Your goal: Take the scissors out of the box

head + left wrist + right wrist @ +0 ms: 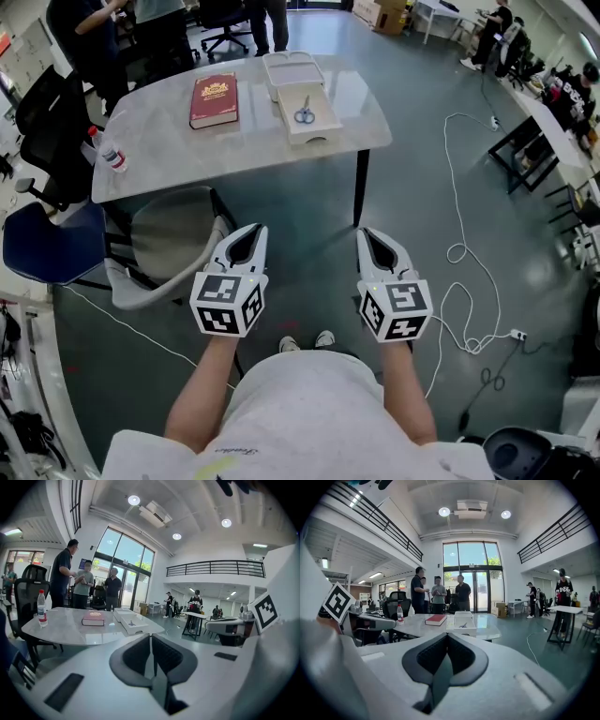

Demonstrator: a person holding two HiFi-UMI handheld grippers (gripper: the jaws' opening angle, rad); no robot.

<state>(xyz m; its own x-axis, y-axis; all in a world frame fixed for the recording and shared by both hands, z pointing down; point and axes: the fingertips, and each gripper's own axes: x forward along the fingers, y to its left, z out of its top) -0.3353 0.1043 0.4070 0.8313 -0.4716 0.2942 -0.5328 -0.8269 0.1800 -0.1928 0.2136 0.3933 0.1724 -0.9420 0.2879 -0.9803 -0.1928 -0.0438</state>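
Blue-handled scissors (305, 113) lie in an open white box (310, 128) on a pale table (169, 150) well ahead of me. The box's lid (292, 69) lies just behind it. My left gripper (254, 231) and right gripper (367, 233) are held side by side over the floor, short of the table, both shut and empty. In the left gripper view the box (136, 629) and scissors (131, 623) are small and far off. The right gripper view shows the box (464, 629) beyond its closed jaws.
A red book (215, 100) lies left of the box, and a water bottle (111, 156) stands at the table's left edge. A grey chair (173, 239) sits between me and the table. Cables (464, 281) trail on the floor to the right. Several people stand behind the table.
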